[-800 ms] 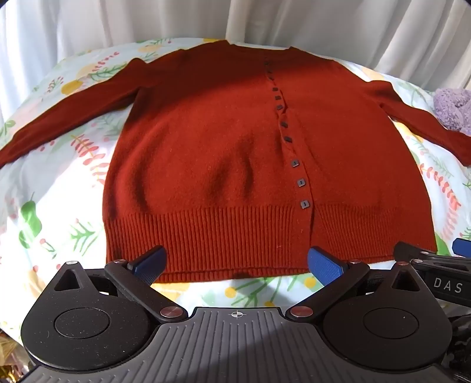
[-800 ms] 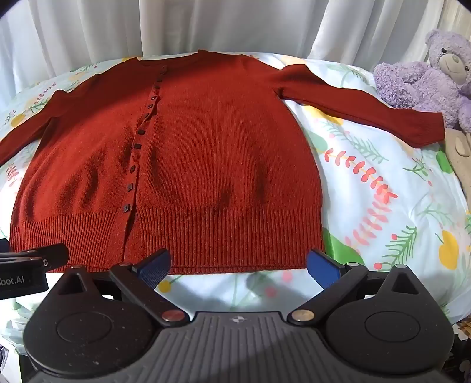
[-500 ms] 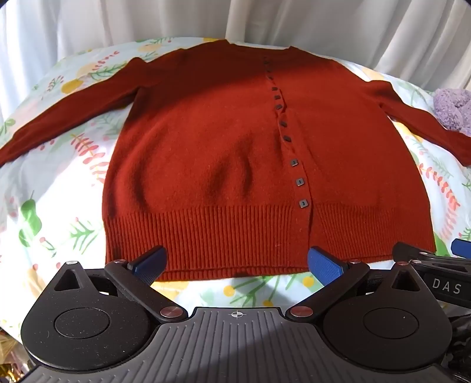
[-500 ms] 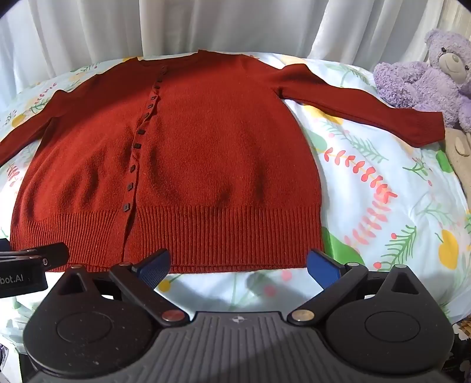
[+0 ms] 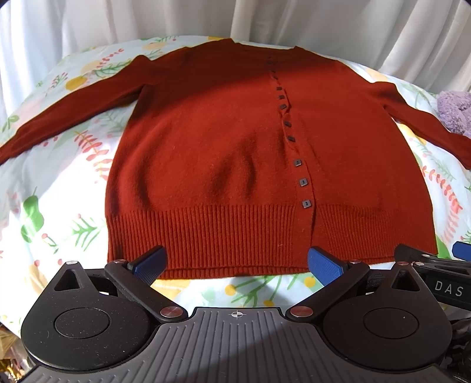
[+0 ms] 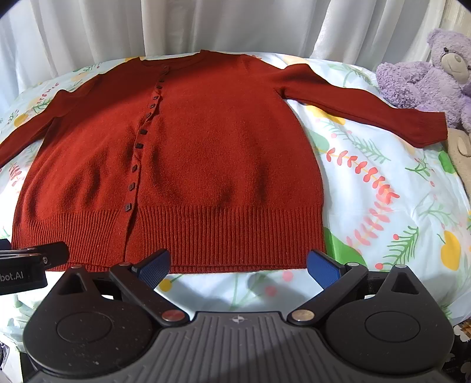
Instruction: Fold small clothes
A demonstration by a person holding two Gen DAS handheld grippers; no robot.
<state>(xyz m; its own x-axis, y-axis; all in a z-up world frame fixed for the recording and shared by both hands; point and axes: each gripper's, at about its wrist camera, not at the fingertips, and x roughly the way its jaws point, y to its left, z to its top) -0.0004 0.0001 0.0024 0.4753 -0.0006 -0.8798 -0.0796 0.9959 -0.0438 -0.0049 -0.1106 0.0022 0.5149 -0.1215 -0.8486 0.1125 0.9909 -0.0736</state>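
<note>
A rust-red buttoned cardigan lies flat and spread out on a floral bedsheet, sleeves stretched to both sides. It also shows in the right wrist view. My left gripper is open and empty, its blue pads just at the ribbed hem's left half. My right gripper is open and empty, at the hem's right half. Each gripper's edge shows in the other's view.
A purple teddy bear sits at the right end of the bed by the right sleeve cuff. White curtains hang behind the bed. The bedsheet is bare to the right of the cardigan.
Both grippers have eased slightly forward toward the hem. The cardigan has not moved and both grippers stay open.
</note>
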